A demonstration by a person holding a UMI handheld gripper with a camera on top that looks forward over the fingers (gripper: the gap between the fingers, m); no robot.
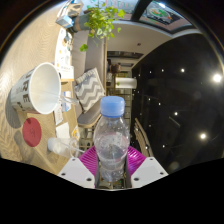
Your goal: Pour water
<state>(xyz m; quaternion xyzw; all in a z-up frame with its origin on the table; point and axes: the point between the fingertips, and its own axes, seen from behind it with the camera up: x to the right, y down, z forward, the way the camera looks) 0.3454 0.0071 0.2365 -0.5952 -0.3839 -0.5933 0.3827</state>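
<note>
I have the water bottle [112, 140] pinched upright in the gripper [112, 163], both magenta pads [93, 160] pressed against its lower body, its pale blue cap [113, 104] apparently on. It hangs above the near edge of the wooden desk [38, 45]. Out to my left on the desk lies a large white mug [38, 88], tipped with its mouth facing me, a red lid [33, 131] near it, and a small clear cup [60, 147] just beside the bottle. My worry: the bottle is thin and slick, so it could slide in the pads as I tilt. If that cap is indeed sealed, nothing pours; and the tipped mug can't take water
</note>
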